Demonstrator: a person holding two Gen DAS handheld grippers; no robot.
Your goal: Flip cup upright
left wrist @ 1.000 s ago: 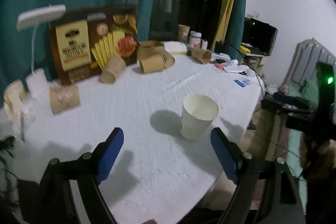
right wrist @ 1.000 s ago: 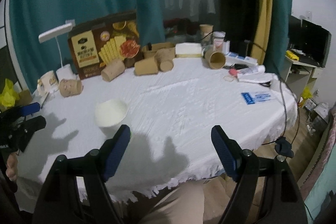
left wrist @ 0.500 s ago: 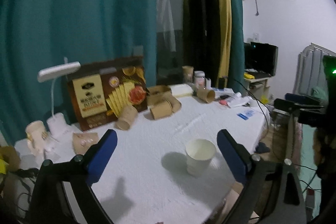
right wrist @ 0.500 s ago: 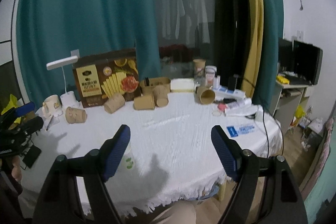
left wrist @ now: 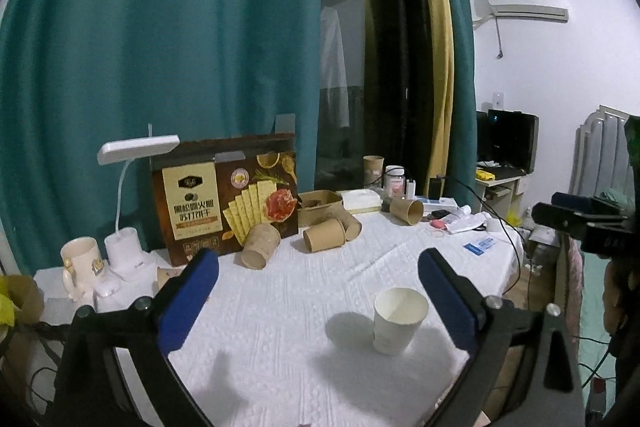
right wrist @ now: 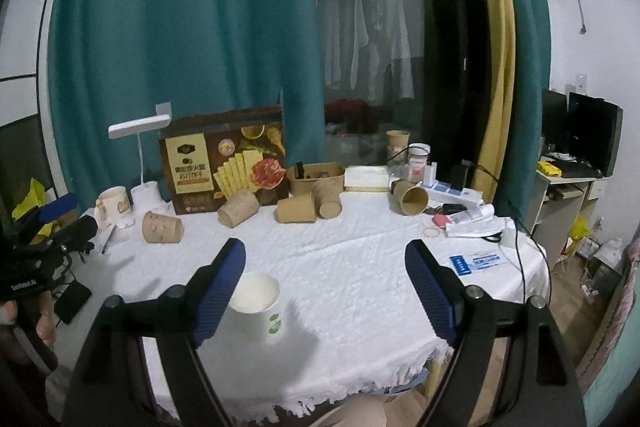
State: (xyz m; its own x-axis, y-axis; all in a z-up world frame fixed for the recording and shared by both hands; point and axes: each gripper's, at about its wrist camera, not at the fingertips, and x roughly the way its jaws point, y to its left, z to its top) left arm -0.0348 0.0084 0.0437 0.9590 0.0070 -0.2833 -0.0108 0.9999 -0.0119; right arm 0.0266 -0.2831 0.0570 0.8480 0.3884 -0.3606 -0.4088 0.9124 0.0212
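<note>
A white paper cup (left wrist: 398, 319) stands upright, mouth up, on the white tablecloth (left wrist: 304, 307) near the table's front edge. In the right wrist view the same cup (right wrist: 258, 301) shows a green mark on its side, partly hidden behind my right gripper's left finger. My left gripper (left wrist: 316, 297) is open and empty, held back from and above the cup, which lies toward its right finger. My right gripper (right wrist: 326, 291) is open and empty, with the cup to its lower left.
Several brown paper cups (right wrist: 296, 207) lie on their sides along the back of the table, in front of a cracker box (right wrist: 224, 159). A white desk lamp (left wrist: 128, 187) and mug (left wrist: 80, 263) stand at the left. Bottles, cables and papers (right wrist: 468, 219) lie at the right.
Both grippers have pulled back and risen away from the table, so more of the room shows. The white cup has stayed upright in place.
</note>
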